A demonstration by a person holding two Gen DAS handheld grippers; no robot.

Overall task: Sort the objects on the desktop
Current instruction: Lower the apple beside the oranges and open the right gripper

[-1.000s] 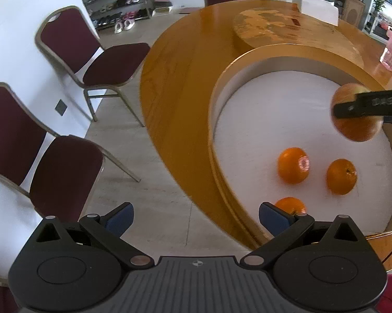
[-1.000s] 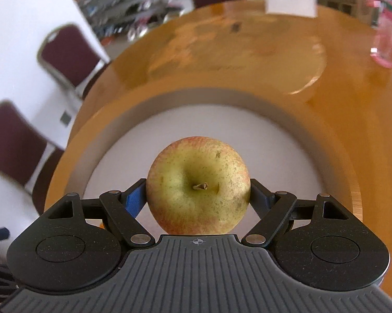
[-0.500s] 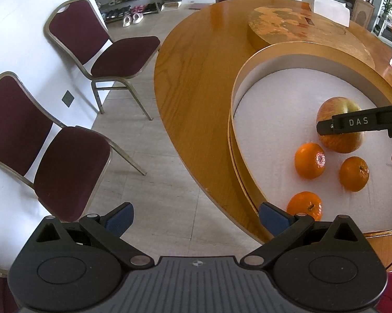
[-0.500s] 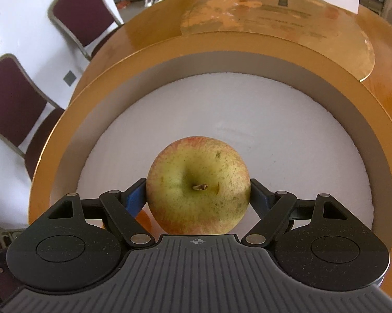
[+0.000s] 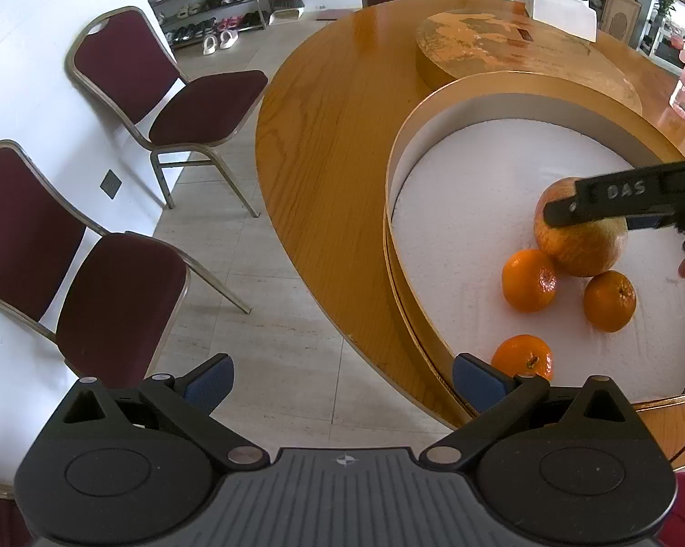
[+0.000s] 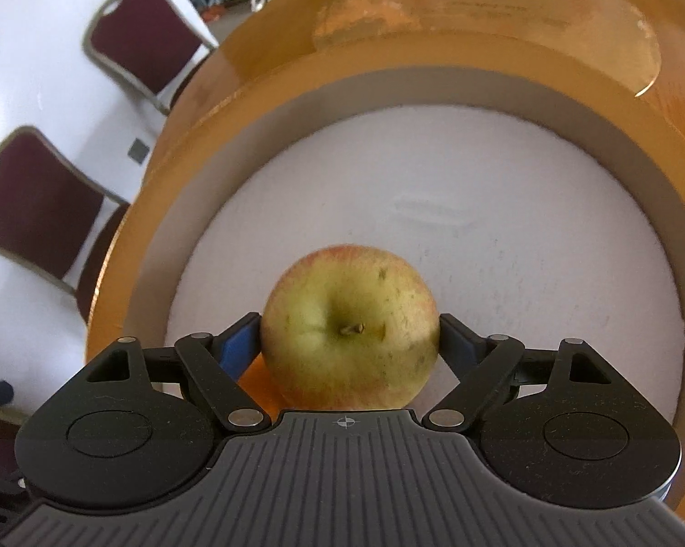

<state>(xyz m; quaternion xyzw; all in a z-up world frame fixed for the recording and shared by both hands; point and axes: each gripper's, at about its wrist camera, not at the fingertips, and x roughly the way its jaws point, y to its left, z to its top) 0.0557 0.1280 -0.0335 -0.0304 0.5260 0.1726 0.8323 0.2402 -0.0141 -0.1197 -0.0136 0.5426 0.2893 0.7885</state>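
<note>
Your right gripper (image 6: 349, 342) has just been opening around the apple (image 6: 349, 328); widen fully, then lift straight clear of the tangerines (image 5: 528, 280).

left wrist: table edge, downward | right wrist: close | shared: tray (image 5: 402, 191)

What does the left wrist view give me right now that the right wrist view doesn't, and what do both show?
Only the left wrist view shows all three oranges lying beside the apple, and the empty, open left hand-held gripper. Only the right wrist view shows the apple's stem side and the right hand-held gripper, jaws just opening, pads flanking the apple. Both share the apple, the round tray and the wooden table.
</note>
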